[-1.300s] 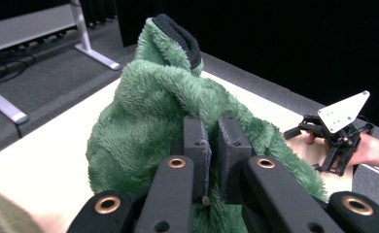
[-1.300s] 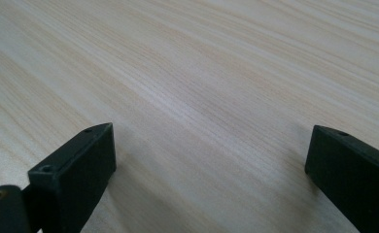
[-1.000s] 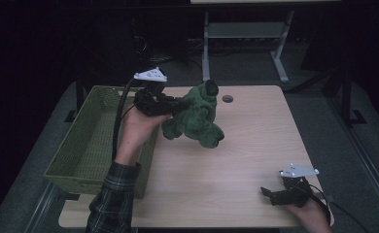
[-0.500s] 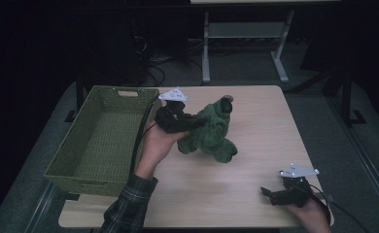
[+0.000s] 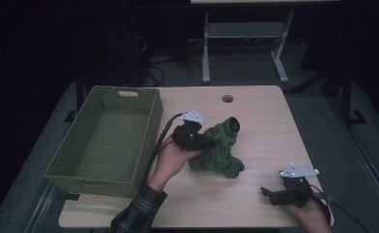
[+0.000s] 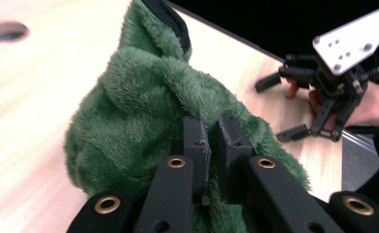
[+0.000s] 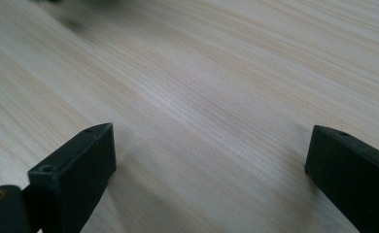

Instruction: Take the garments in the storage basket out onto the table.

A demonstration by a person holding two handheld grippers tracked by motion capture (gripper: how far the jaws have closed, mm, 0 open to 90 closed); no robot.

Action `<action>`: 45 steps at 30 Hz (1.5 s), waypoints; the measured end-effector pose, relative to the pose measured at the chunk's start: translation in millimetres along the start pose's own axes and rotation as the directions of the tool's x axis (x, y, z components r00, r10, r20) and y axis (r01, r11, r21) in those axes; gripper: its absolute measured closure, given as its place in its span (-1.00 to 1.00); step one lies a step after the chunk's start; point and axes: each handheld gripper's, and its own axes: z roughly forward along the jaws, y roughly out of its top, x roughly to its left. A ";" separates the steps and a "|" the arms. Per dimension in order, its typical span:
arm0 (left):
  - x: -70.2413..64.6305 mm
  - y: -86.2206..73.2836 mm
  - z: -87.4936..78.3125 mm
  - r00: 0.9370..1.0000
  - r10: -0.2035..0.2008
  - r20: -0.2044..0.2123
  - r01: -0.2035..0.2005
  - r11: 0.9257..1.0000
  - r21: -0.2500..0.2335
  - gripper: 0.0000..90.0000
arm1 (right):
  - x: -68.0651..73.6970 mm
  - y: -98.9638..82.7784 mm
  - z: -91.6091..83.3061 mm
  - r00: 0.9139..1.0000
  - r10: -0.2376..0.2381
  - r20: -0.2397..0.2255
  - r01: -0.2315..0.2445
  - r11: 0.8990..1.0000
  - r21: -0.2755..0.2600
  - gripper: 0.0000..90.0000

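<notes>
- Left gripper (image 5: 208, 143): jaws pressed nearly together, pinching a fold of the fuzzy green plush fabric toy (image 5: 217, 151).
- Toy rests on the pale wooden table (image 5: 260, 121), near centre, at 3 o'clock from the woven olive-green rectangular basket (image 5: 105, 138).
- Right gripper (image 5: 270, 194): jaws spread wide, low over bare tabletop at 5 o'clock from the toy, well apart.
</notes>
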 end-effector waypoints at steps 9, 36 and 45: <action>-11.8 -26.1 21.7 0.998 -0.019 0.058 0.016 0.999 0.047 0.86 | 0.2 0.0 0.0 1.000 0.002 -0.001 -0.002 1.000 0.000 -0.92; -8.8 -60.4 24.1 0.998 0.059 0.013 -0.060 0.997 0.054 -0.13 | 0.2 0.1 -0.1 1.000 0.000 -0.001 0.000 1.000 0.001 -0.92; -1.6 -91.5 1.9 0.996 0.067 -0.058 -0.063 0.996 0.068 -0.12 | 1.6 1.5 -13.0 0.999 0.012 -0.034 -0.013 1.000 -0.013 -0.62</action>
